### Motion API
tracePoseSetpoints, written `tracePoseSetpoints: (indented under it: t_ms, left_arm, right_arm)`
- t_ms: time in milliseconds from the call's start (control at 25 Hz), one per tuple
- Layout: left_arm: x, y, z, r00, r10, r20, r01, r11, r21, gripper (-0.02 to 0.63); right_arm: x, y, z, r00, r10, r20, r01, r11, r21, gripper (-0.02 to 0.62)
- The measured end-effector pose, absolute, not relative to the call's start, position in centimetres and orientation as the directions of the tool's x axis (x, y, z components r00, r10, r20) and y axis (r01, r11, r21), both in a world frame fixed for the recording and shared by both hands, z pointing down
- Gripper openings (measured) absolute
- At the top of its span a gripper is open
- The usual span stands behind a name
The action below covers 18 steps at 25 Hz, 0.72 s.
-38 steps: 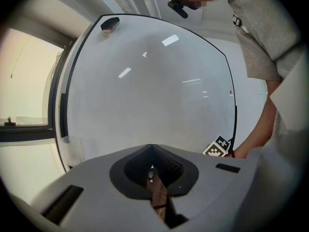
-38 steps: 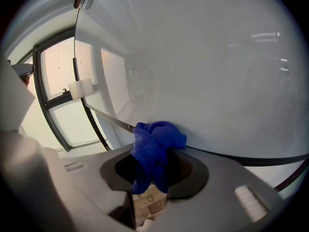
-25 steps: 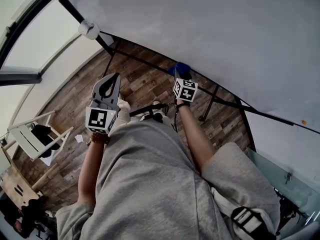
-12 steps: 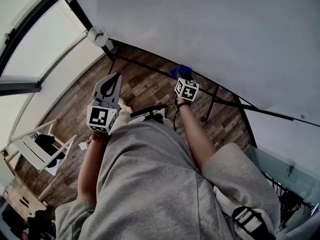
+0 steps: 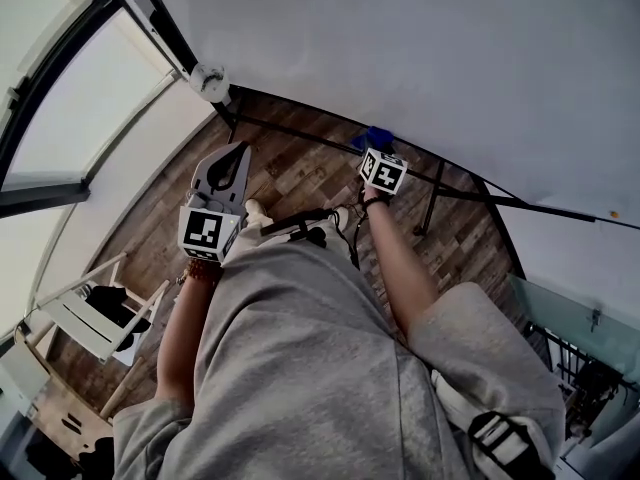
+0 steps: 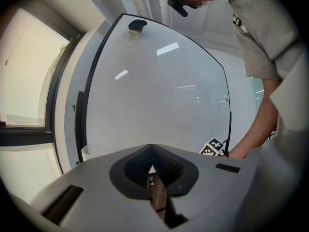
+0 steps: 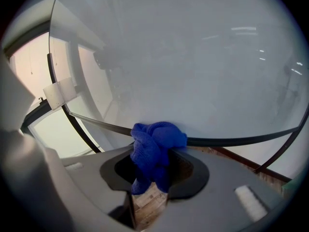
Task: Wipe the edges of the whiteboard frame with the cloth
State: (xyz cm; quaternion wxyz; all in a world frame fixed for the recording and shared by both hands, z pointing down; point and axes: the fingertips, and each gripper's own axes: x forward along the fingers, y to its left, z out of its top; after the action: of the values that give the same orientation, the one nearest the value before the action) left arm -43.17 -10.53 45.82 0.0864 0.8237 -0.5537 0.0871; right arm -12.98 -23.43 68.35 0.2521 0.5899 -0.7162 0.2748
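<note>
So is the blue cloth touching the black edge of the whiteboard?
Touching. The right gripper view shows the cloth bunched right against the frame, covering a stretch of it with no gap.

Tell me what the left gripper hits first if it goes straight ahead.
Most likely the whiteboard: the left gripper, jaws shut and empty, points at its white surface with nothing between, though depth is unclear.

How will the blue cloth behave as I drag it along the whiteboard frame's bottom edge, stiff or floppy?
Probably floppy: the blue cloth sits bunched in soft folds in the right hand-held gripper. It likely squashes against the black frame edge rather than scraping it. Loose folds hanging between the jaws may trail or snag.
</note>
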Motion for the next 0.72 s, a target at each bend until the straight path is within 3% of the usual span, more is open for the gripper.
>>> tracePoseSetpoints:
  t_ms: [720]
  left_arm:
    - [-48.7, -11.1, 45.2, 0.357, -0.918, 0.171, -0.934, -0.349, 0.076, 0.009]
  right_arm:
    - [-17.8, -23.7, 68.2, -0.135, -0.702, 0.699, -0.99, 0.114, -0.077, 0.15]
